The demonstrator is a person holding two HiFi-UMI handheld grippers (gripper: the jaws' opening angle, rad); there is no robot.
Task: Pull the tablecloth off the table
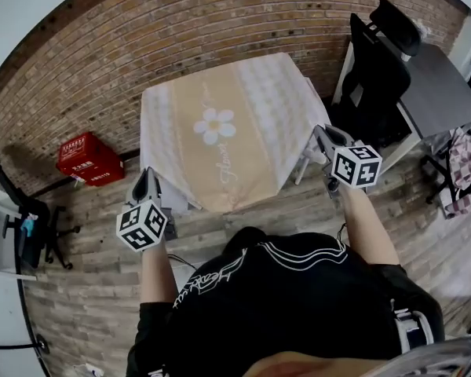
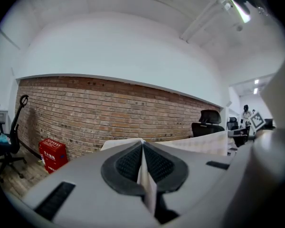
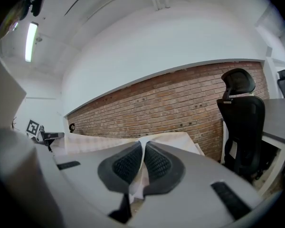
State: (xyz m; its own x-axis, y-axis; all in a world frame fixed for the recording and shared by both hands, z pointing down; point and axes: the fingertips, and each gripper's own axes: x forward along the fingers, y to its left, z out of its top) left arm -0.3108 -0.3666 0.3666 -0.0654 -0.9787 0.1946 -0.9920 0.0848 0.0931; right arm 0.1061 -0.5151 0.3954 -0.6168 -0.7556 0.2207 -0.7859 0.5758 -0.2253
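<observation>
A beige and white tablecloth with a daisy print covers a small square table by the brick wall. My left gripper holds the cloth's near left corner, its jaws shut on a thin fold of fabric. My right gripper pinches the near right corner in the same way, a fold of cloth caught between its pads. The cloth stretches away behind the left jaws, and the cloth lies flat beyond the right jaws.
A red box sits on the wooden floor left of the table. A black office chair and a dark desk stand to the right. Another black chair is at far left. The brick wall runs behind the table.
</observation>
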